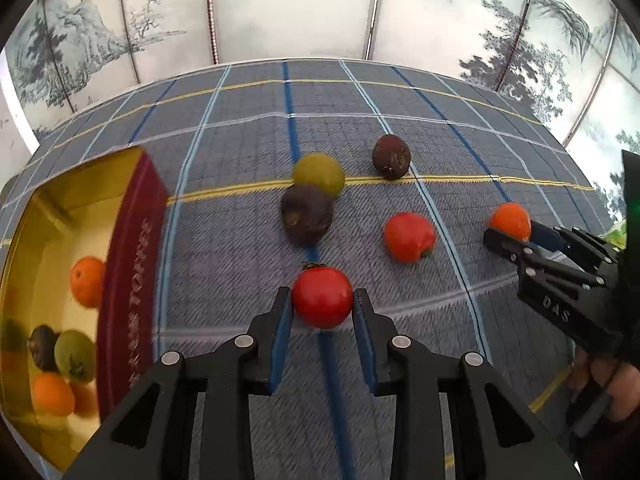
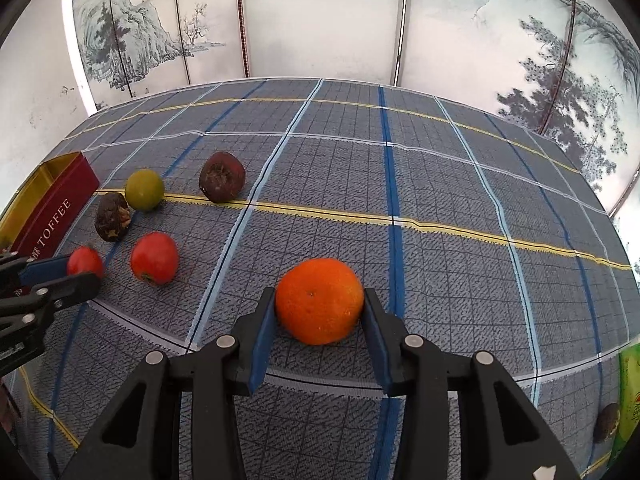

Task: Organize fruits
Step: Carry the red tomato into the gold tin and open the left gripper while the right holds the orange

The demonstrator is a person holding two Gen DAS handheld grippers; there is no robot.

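Observation:
My left gripper (image 1: 322, 305) is shut on a red tomato (image 1: 322, 296), its blue pads pressing on both sides; the tomato sits low over the plaid cloth. In the right wrist view the same left gripper (image 2: 78, 274) and tomato (image 2: 85, 260) show at the left edge. My right gripper (image 2: 320, 305) is shut on an orange mandarin (image 2: 320, 300); the left wrist view shows that right gripper (image 1: 510, 238) and mandarin (image 1: 510, 220) at the right. A red toffee tin (image 1: 128, 264) with a gold inside lies to the left and holds several fruits.
Loose on the cloth between the grippers lie a second red tomato (image 1: 409, 237), a green fruit (image 1: 319, 173) and two dark brown fruits (image 1: 307, 213) (image 1: 391, 156). A green box (image 2: 630, 392) with a dark fruit (image 2: 607, 422) stands at the far right. A painted screen backs the table.

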